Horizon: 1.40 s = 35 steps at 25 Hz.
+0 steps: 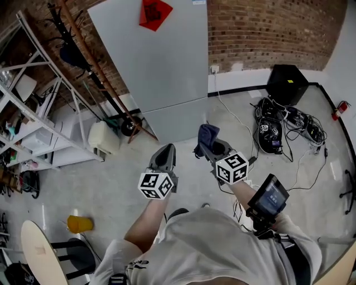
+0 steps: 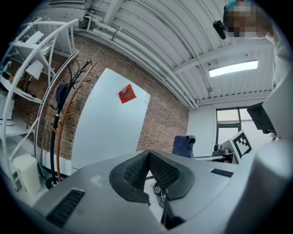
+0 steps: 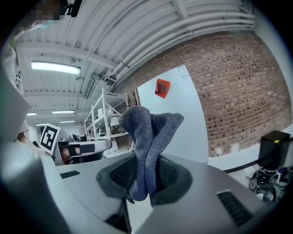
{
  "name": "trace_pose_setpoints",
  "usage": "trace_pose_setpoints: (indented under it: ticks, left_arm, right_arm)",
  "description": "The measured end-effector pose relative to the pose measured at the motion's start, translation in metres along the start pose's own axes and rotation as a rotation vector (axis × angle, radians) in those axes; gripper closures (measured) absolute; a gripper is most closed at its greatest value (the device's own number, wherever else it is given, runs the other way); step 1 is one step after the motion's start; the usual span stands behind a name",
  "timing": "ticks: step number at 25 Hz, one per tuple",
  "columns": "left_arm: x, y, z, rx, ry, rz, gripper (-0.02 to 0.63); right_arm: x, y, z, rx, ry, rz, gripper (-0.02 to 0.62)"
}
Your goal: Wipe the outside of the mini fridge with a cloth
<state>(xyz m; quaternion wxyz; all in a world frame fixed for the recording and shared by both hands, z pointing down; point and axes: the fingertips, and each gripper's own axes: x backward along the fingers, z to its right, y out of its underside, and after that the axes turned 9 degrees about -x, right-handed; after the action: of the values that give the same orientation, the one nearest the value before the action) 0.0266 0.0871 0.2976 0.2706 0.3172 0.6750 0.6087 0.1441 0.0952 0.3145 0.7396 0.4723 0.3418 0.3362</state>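
**R gripper (image 3: 145, 167) clamps cloth (image 3: 149, 135); fridge (image 1: 161, 61) untouched**

Person stands on the pale floor (image 1: 111, 189) facing the fridge. It's a tall pale-grey unit w/ a red diamond sticker (image 1: 154, 12) near the top, set against the brick wall (image 1: 261, 28). Both grippers are held out in front, side by side, near each other but apart.

R gripper: jaws squeezed onto the blue-grey cloth. The folded fabric is pinched btwn the ribbed pads and sticks up past the tips in a bunched flap. From the head view the cloth hangs over bare floor, short of the fridge's bottom edge, w/ no contact.

L gripper (image 2: 149, 160): jaws pressed together, pads meeting at the tips, nothing btwn them. It points toward the fridge front and is also clear of it.

A small screen device (image 1: 268, 197) is strapped on the person's R forearm.

Around the room:
- **Left of the fridge:** a white shelving rack (image 1: 39, 119). A wooden coat stand (image 1: 101, 71) slants across beside the fridge's left edge.
- **On the floor, left side:** a white jug-like container (image 1: 103, 137) by the rack. A yellow cup (image 1: 79, 224) lies nearer the person, just beside a round wooden top (image 1: 38, 250).
- **Right of the fridge:** a black box (image 1: 286, 83) by the wall w/ a tangle of cables (image 1: 303, 131) in front of it. A red extinguisher (image 1: 340, 109) sits at the far right edge.
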Motion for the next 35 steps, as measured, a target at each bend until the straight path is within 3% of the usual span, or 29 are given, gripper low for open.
trace_pose_setpoints:
  ticks: [5, 12, 22, 28, 35]
  left_arm:
    - [-0.027, -0.005, -0.025, -0.001, -0.016, -0.001, 0.606]
    - [-0.068, -0.025, -0.092, -0.007, -0.016, 0.044, 0.606]
    - [-0.110, -0.080, -0.209, -0.042, -0.018, 0.123, 0.606]
    - [-0.123, -0.110, -0.263, -0.055, -0.024, 0.155, 0.606]
    - [-0.149, -0.174, -0.307, -0.125, -0.077, 0.235, 0.606]
  right_arm:
    - [-0.029, -0.006, 0.027, -0.021, -0.002, -0.026, 0.512]
    - [-0.101, -0.041, 0.041, 0.023, -0.004, -0.009, 0.512]
    - [-0.225, -0.112, 0.018, 0.146, -0.023, 0.057, 0.512]
    - [-0.287, -0.155, -0.010, 0.204, -0.062, 0.104, 0.512]
    - [-0.343, -0.230, -0.031, 0.328, -0.135, 0.180, 0.512]
